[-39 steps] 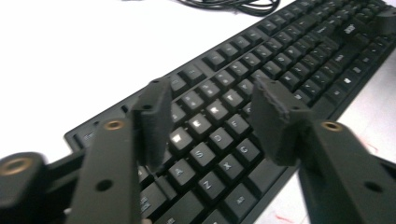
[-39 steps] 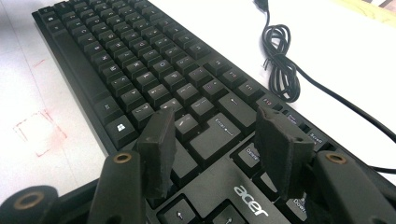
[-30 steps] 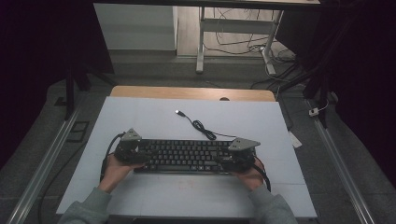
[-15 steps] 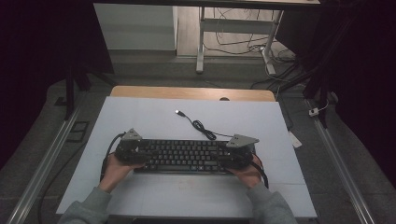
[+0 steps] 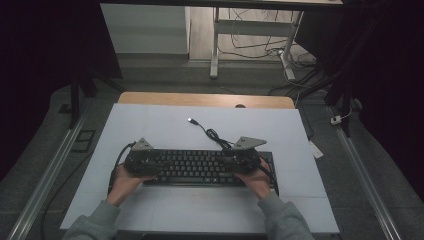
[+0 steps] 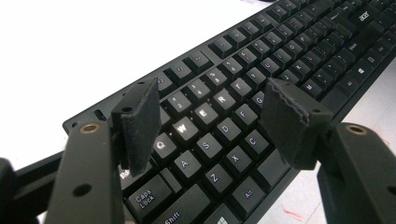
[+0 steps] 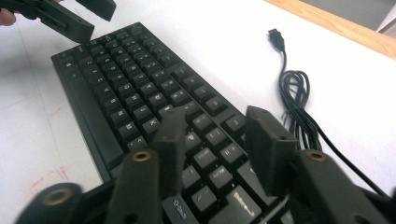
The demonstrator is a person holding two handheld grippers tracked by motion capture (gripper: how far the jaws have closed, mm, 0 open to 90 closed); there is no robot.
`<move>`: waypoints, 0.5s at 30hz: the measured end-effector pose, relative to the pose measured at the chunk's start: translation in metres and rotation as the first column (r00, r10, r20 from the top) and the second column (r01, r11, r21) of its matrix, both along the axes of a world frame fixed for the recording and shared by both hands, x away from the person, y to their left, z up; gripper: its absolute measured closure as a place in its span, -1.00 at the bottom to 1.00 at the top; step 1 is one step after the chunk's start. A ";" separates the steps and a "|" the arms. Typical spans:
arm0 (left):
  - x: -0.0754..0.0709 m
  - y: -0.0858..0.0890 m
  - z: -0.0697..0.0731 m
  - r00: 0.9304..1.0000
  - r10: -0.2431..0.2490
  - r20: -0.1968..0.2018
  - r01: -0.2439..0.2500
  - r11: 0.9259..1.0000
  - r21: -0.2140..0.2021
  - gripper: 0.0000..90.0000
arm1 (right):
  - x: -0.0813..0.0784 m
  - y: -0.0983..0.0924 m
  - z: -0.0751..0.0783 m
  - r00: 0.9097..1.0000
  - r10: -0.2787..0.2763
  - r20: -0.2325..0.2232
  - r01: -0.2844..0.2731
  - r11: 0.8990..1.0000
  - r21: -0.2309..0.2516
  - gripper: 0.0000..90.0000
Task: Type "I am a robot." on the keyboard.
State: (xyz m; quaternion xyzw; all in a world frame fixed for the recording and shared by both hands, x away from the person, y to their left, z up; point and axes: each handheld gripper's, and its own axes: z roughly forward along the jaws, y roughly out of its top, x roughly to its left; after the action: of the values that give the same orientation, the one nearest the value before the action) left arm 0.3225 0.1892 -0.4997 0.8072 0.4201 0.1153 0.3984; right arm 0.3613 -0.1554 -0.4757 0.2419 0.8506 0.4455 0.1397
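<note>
A black keyboard (image 5: 197, 167) lies along the near part of the white tabletop (image 5: 150, 120). My left gripper (image 5: 152, 164) hovers over its left end; in the left gripper view the gripper (image 6: 210, 98) stands open above the lit Q, W, E and R keys of the keyboard (image 6: 261, 70), with nothing between the pads. My right gripper (image 5: 231, 162) hangs over the keyboard's right part. Its jaws (image 7: 217, 126) have just been closing and stand narrower, still apart, above the keys (image 7: 140, 84) without gripping anything.
The keyboard's cable (image 5: 216, 136) lies coiled behind it, its USB plug (image 5: 191, 120) loose on the table; the coil (image 7: 294, 93) and plug (image 7: 276, 37) lie to the right of my right jaws. A wooden strip (image 5: 200, 99) edges the table's far side. My left gripper (image 7: 70, 18) shows at the top left.
My right gripper has shifted a little leftward along the keyboard and slightly away from the person. The left gripper and the keyboard have stayed in place.
</note>
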 end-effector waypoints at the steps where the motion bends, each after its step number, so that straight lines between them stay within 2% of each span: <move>1: 0.000 0.000 0.000 1.000 0.000 -0.001 0.000 1.000 0.001 -0.17 | 0.001 0.002 0.000 1.000 0.002 -0.002 -0.002 1.000 0.001 0.47; 6: 0.000 0.000 0.000 1.000 0.000 -0.002 0.000 1.000 0.002 -0.18 | 0.005 0.011 0.000 0.999 0.030 -0.021 -0.029 1.000 0.002 0.80; 9: 0.000 0.000 0.000 1.000 -0.001 -0.002 0.001 1.000 0.002 -0.18 | 0.006 0.017 -0.001 0.999 0.039 -0.033 -0.040 0.999 -0.024 0.97; 15: 0.000 -0.002 -0.001 1.000 -0.004 -0.003 0.004 1.000 0.007 -0.18 | 0.011 0.034 -0.010 0.998 0.050 -0.048 -0.053 0.997 -0.061 0.99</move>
State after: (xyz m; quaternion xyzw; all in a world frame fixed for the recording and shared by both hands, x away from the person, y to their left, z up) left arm 0.3228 0.1872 -0.5007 0.8097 0.4187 0.1147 0.3950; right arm 0.3726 -0.1218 -0.4858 0.2257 0.8729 0.4166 0.1160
